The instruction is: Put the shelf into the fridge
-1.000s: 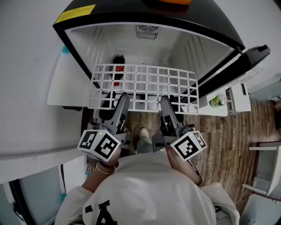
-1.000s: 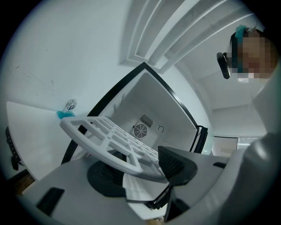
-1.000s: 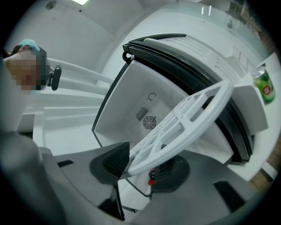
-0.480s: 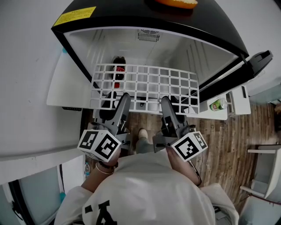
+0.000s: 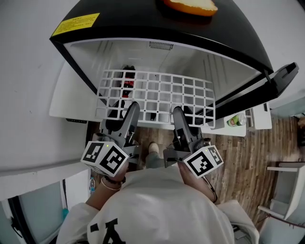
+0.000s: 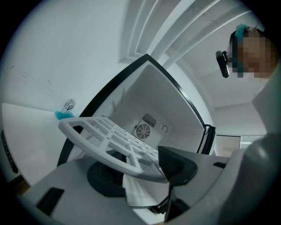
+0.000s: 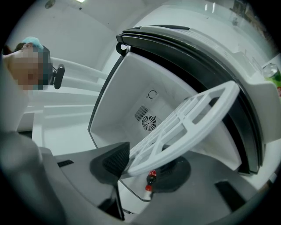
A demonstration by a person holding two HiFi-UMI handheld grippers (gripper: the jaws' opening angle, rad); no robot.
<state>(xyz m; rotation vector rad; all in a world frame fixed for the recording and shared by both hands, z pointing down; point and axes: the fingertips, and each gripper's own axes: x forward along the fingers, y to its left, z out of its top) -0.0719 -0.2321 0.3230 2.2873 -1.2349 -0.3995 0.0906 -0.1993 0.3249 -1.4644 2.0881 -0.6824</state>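
Note:
A white grid shelf [image 5: 157, 93] is held level in front of the open black fridge [image 5: 157, 28], its far edge just inside the opening. My left gripper [image 5: 125, 110] is shut on the shelf's near rail at the left, my right gripper [image 5: 182, 113] on the same rail at the right. In the left gripper view the shelf [image 6: 109, 140] runs between the jaws toward the fan grille [image 6: 142, 130]. The right gripper view shows the shelf [image 7: 184, 132] clamped the same way, slanting up to the right.
A dark bottle with a red label [image 5: 128, 78] stands on the fridge floor under the shelf. The open fridge door [image 5: 248, 114] at the right carries a green can [image 5: 233, 122]. An orange object [image 5: 190, 5] lies on the fridge top. A white wall [image 5: 28, 86] stands left; wooden floor [image 5: 238, 157] lies below.
The shelf and both grippers have shifted slightly up and forward toward the fridge opening. Both grips are unchanged.

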